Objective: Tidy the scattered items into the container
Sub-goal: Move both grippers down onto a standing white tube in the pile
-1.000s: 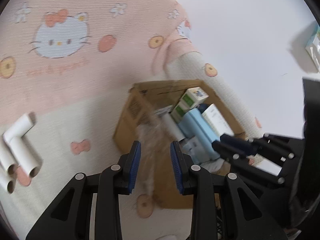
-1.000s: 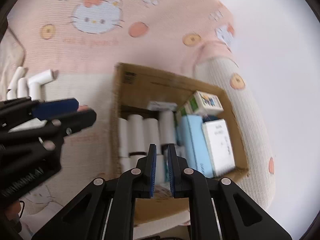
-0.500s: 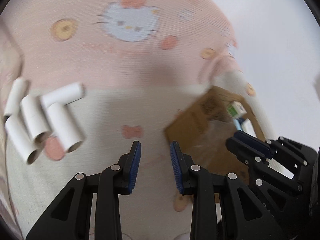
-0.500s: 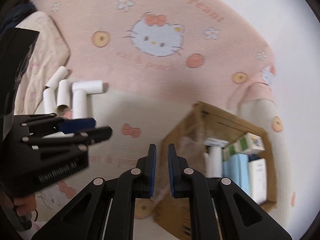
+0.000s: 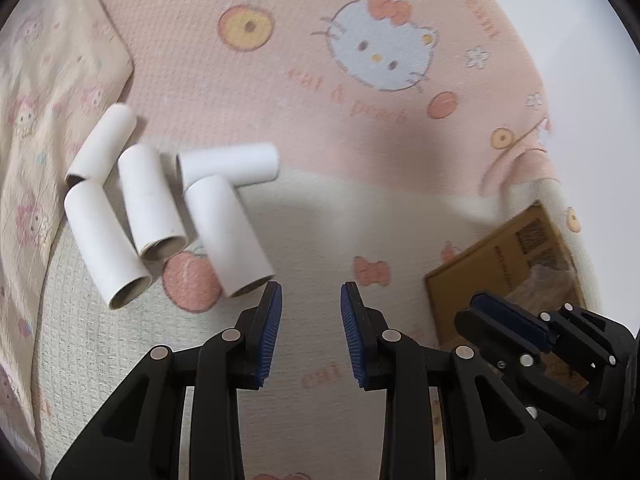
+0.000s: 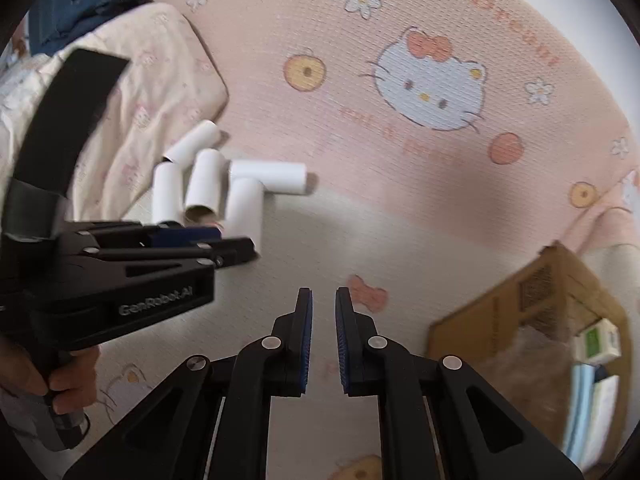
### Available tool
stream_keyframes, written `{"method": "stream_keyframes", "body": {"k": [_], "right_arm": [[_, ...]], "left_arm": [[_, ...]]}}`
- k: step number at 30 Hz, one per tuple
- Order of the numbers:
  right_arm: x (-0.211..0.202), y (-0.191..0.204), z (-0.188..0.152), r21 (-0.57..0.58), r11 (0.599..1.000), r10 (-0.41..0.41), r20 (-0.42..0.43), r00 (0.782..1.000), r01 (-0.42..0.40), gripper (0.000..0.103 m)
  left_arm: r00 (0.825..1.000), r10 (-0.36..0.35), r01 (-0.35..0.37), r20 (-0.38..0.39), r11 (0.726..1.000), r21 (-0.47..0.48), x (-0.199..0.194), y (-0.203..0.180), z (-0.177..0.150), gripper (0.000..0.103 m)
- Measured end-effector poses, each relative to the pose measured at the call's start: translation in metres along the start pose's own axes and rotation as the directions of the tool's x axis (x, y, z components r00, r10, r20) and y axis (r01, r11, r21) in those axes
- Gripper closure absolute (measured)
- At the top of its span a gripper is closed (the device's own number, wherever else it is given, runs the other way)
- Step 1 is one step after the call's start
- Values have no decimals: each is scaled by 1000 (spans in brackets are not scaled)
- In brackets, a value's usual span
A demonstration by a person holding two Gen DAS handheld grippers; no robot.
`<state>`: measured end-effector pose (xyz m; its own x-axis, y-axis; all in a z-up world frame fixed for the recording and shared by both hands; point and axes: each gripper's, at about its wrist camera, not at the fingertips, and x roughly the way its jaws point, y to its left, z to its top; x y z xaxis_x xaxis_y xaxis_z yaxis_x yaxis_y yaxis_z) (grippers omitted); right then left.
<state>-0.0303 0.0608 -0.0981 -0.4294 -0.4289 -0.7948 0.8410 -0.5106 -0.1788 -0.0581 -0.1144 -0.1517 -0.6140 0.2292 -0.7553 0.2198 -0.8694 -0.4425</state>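
Note:
Several white cardboard tubes (image 5: 224,228) lie in a cluster on the pink and cream Hello Kitty blanket, also seen in the right wrist view (image 6: 244,204). My left gripper (image 5: 311,300) is open and empty, just right of the nearest tube's end. My right gripper (image 6: 323,300) has its jaws nearly together with a narrow gap and holds nothing; it hovers over the cream part of the blanket. The brown cardboard box (image 5: 516,256) sits at the right, with boxes inside it in the right wrist view (image 6: 532,316).
A cream patterned pillow (image 6: 132,92) lies left of the tubes, with dark blue cloth (image 6: 80,0) behind it. The left gripper's body (image 6: 120,276) fills the left of the right wrist view. White wall lies beyond the blanket.
Both grippers have swung left, away from the box and toward the tube cluster. The tubes now lie close to my left gripper. The jaws have kept their openings.

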Motion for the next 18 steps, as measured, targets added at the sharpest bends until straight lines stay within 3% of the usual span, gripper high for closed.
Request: {"method": "stream_keyframes", "body": {"k": [6, 10, 18], "right_arm": [[27, -1, -8, 85, 990, 105, 43, 994, -108, 95], [51, 9, -14, 74, 990, 120, 14, 993, -121, 95], [83, 12, -15, 138, 962, 240, -3, 971, -237, 95]], "left_arm": [[999, -20, 14, -48, 993, -114, 20, 29, 5, 62], [999, -35, 27, -37, 980, -199, 24, 48, 8, 53], [1000, -18, 16, -8, 980, -196, 25, 57, 17, 51]]}}
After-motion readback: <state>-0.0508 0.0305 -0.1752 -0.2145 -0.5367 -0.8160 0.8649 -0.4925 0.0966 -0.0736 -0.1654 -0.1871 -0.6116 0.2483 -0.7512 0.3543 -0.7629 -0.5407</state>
